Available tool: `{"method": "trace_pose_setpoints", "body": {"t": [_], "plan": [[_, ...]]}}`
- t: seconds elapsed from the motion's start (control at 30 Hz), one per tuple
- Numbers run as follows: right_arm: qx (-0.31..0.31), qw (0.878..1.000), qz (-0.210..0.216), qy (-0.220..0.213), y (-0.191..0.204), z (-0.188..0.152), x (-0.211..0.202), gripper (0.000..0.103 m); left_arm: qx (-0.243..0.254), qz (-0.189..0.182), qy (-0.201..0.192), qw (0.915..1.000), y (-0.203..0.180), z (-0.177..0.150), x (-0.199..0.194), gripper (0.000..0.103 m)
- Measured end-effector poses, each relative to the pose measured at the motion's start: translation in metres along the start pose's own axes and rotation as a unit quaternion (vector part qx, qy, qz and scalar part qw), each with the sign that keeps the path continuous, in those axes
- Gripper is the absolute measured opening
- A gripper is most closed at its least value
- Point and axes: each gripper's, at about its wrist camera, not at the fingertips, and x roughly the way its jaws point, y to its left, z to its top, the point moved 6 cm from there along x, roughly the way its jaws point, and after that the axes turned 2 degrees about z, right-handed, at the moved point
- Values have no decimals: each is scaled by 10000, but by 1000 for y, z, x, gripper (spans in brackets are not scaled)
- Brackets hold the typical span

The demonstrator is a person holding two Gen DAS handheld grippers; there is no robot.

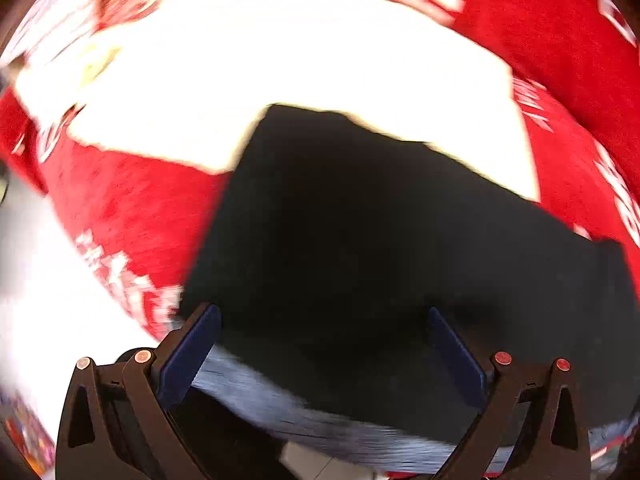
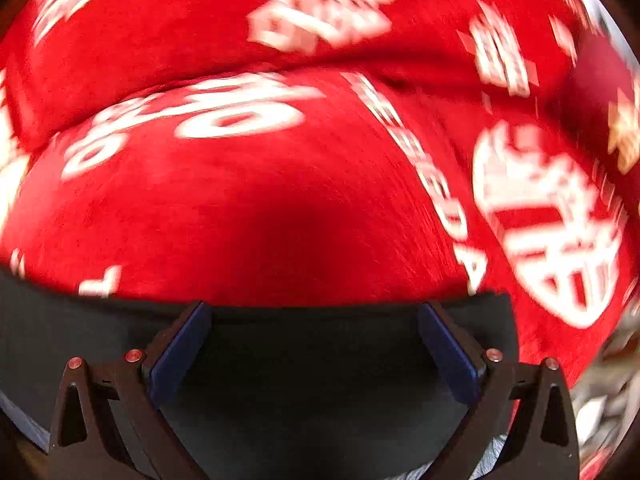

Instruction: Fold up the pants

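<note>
The black pants [image 1: 380,248] lie flat on a red blanket with white print [image 1: 132,208]. In the left wrist view they fill the centre and lower right, with a grey-blue band [image 1: 280,404] along their near edge. My left gripper [image 1: 324,312] is open, its blue pads [image 1: 192,352] spread wide just above the pants' near part. In the right wrist view the pants [image 2: 316,380] fill the bottom, their far edge running straight across the blanket [image 2: 260,208]. My right gripper [image 2: 316,308] is open over that edge, holding nothing. Both views are motion-blurred.
A bright white sheet or cloth [image 1: 300,72] lies on the blanket beyond the pants in the left wrist view. A pale surface [image 1: 44,280] shows at the left. A fold of the red blanket [image 2: 280,20] rises behind. Cluttered items [image 2: 608,392] sit at the far right.
</note>
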Motion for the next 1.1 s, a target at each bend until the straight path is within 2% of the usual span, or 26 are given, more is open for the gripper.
{"method": "trace_pose_setpoints", "body": {"t": [0.03,0.1,0.13,0.2,0.27,0.33,0.4,0.47,0.57,0.63,0.7,0.77,0.87,0.97,1.03,1.1], "plan": [[216,9997,107,-66,-7,3,-5,102,-123,-150,57,9998,8,0,1,103],[257,9995,-141,-84,-3,2,-16,103,-261,-186,24,9995,17,-1,-4,103],[123,9994,-285,-172,8,0,-24,103,-236,-193,-9,9995,15,-2,-6,103],[-438,9984,56,-365,51,-17,-46,103,-72,-159,-100,9998,5,-10,-14,103],[-1111,9919,462,-409,104,-45,-62,103,272,-299,-161,9991,-24,-18,-19,103],[-1874,9787,757,-363,155,-78,-75,103,926,-369,-322,9945,-65,-31,-27,103],[-2402,9676,743,-232,187,-106,-72,103,1564,-349,-495,9858,-101,-45,-31,103],[-2600,9630,702,-68,194,-125,-61,103,1837,-345,-503,9811,-113,-52,-29,103],[-2433,9682,515,278,170,-141,-45,103,1634,-625,-330,9840,-94,-55,-23,103],[-2087,9759,617,128,142,-137,-51,102,1258,-946,-130,9874,-72,-54,-16,103],[-1767,9836,292,195,109,-131,-52,103,1092,-1106,-114,9878,-61,-62,-10,103],[-1237,9917,198,285,69,-125,-50,103,1168,-1199,-122,9858,-56,-63,-6,103],[-235,9990,222,305,12,-117,-49,103,1309,-1091,-149,9853,-60,-64,-11,103],[839,9954,201,414,-35,-116,-49,103,1226,-1044,-281,9865,-51,-63,-31,103],[931,9951,-94,304,-44,-115,-58,103,1255,-1122,-502,9845,-41,-62,-47,103],[730,9972,-148,86,-35,-112,-69,103,1101,-967,-726,9865,-22,-51,-53,103]]}}
